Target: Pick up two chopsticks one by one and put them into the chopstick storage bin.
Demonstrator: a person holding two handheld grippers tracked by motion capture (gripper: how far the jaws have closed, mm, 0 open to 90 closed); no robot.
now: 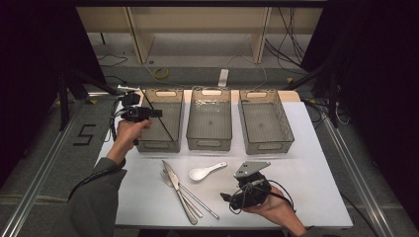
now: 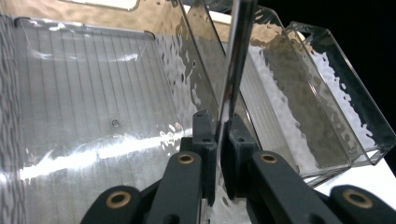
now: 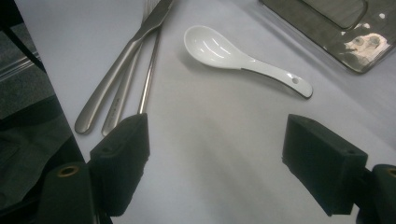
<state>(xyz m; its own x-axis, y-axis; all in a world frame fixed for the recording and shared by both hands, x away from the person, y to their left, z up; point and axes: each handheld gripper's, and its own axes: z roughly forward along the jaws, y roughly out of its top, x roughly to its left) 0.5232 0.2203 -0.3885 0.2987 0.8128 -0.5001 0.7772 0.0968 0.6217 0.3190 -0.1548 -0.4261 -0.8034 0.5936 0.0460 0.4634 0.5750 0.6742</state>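
White tabletop (image 1: 306, 148) holds three clear bins (image 1: 209, 118); cables (image 1: 291, 44) behind.

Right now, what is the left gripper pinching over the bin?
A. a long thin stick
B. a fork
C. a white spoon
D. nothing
A: the left gripper has its fingers shut on a long thin stick that slants over the left bin; the white spoon and fork lie on the table.

Greys, silver and one white spoon on a white table

By the black right gripper (image 3: 215, 163) lie a glossy white spoon (image 3: 243, 56) and silver cutlery (image 3: 126, 70); under the black left gripper (image 2: 218, 154), a clear, ribbed, smoke-grey bin (image 2: 93, 102); white tabletop (image 1: 306, 163).
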